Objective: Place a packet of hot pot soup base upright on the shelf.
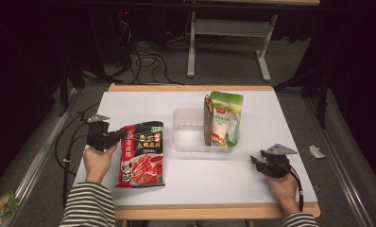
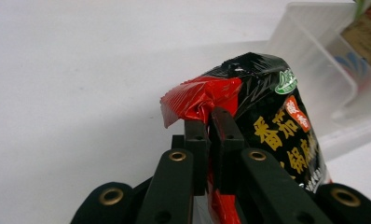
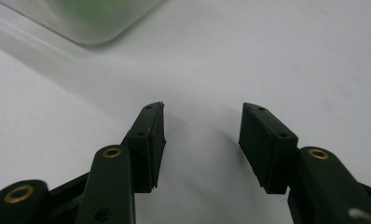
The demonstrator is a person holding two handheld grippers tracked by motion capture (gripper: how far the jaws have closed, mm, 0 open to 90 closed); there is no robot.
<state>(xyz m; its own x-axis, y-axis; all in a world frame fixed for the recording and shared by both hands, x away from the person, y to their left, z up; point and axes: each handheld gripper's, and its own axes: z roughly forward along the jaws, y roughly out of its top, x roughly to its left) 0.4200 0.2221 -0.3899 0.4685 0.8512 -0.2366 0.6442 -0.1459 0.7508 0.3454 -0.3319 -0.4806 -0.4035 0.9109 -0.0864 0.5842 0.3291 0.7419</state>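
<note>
Red and black foil is what I have in hand: the sauce packet point(image 1: 142, 153) lies on the left part of the white table point(image 1: 186, 184), and my left gripper point(image 1: 122, 135) has its jaws pinched tight on the packet's upper left edge; in the left gripper view the two pads meet on a crumpled red fold of the sauce packet point(image 2: 267, 121), the foil bunching up just above them, and that end of the packet stands raised off the table while the rest trails away beneath the jaws. My left hand point(image 1: 99, 161) holds the gripper from the table's left edge, a striped sleeve point(image 1: 88, 205) behind it.

Just to the right of the packet sits a clear plastic tray point(image 1: 188, 135), near the middle of the table; a green and white pouch point(image 1: 224, 119) stands upright in its right half, leaning slightly; the packet's right edge is close to the tray's left wall but I cannot tell whether they touch.

My right gripper point(image 1: 255, 162) rests low near the table's right front corner, well apart from the packet; its jaws stand open with nothing between them, only bare table showing in the gap in the right gripper view point(image 3: 203, 140); a rounded corner of the tray point(image 3: 99, 32) shows blurred at the top of that view.
</note>
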